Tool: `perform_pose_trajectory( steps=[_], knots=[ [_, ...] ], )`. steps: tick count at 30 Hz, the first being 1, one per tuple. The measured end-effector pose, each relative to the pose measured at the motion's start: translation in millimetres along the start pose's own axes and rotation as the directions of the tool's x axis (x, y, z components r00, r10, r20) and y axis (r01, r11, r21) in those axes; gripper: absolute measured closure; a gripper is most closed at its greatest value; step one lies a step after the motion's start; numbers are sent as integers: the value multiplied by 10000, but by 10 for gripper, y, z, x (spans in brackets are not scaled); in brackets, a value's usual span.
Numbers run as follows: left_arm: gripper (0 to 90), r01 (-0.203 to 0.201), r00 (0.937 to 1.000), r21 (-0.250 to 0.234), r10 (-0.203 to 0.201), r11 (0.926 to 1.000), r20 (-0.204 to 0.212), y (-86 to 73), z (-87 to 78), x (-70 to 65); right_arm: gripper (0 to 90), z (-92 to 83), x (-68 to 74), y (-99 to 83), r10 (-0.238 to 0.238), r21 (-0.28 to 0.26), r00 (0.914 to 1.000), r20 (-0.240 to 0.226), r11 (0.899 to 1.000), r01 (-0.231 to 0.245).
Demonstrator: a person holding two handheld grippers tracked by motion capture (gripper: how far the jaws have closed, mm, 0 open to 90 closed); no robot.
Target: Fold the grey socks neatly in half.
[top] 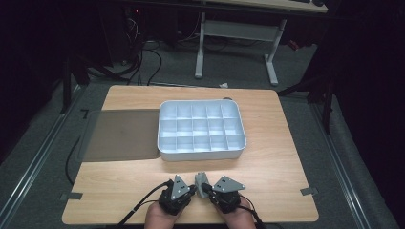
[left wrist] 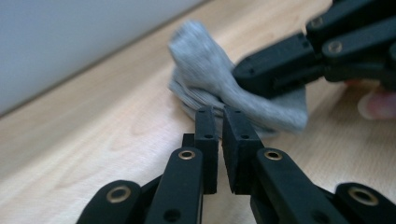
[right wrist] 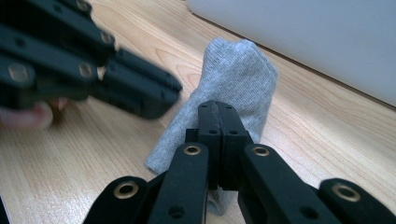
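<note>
The right tool point(right wrist: 218, 109) has its jaws pressed together on a grey sock point(right wrist: 233, 79), pinching a fold of the fabric so that the sock stands up from the wooden surface point(right wrist: 327, 140). In the high view the right tool point(top: 206, 187) sits at the near edge of the surface, just right of the middle, with the sock point(top: 201, 181) rising at its tip.

The left tool point(left wrist: 220, 116) has its jaws nearly together, with a thin gap between the pads and nothing clamped between them; its tips sit just at the lower folds of the sock point(left wrist: 205, 70). In the high view the left tool point(top: 191, 188) lies just beside the right one, and the 2 point toward each other with the sock between them.

Farther toward the middle of the surface sits a white tray point(top: 165, 143) divided into 15 compartments. To its left, touching the left edge of the surface, lies a dark flat mat point(top: 122, 133).
</note>
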State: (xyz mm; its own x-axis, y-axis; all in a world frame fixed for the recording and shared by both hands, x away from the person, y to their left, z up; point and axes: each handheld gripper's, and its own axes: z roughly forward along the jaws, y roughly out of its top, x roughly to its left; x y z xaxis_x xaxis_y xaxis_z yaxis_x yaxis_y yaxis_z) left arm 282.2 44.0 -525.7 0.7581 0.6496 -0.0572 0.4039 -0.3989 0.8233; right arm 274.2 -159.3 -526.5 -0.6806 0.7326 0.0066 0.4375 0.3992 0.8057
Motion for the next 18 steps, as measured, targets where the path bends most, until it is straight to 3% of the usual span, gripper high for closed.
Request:
perform_pose_trajectory(
  steps=[4,7,12,16,18],
  knots=[
    [875,411,9990,-476,-403,9980,166,71,-57,37,900,1,-3,1,0,11,10000,-23,10000,0],
    [900,429,9990,-634,-420,9971,157,138,-69,28,900,1,-6,1,15,6,10000,-32,10000,-15],
    [900,591,9975,-1062,-545,9926,453,408,0,-26,900,2,-14,-3,48,-30,10000,-86,10000,-48],
    [900,502,9968,-832,-448,9953,659,474,149,-82,900,4,-16,-6,27,-72,9999,-106,10000,-27],
    [900,425,9982,-420,-406,9982,438,438,227,-60,900,3,-20,-7,9,-80,9999,-125,10000,-10]
  ],
)
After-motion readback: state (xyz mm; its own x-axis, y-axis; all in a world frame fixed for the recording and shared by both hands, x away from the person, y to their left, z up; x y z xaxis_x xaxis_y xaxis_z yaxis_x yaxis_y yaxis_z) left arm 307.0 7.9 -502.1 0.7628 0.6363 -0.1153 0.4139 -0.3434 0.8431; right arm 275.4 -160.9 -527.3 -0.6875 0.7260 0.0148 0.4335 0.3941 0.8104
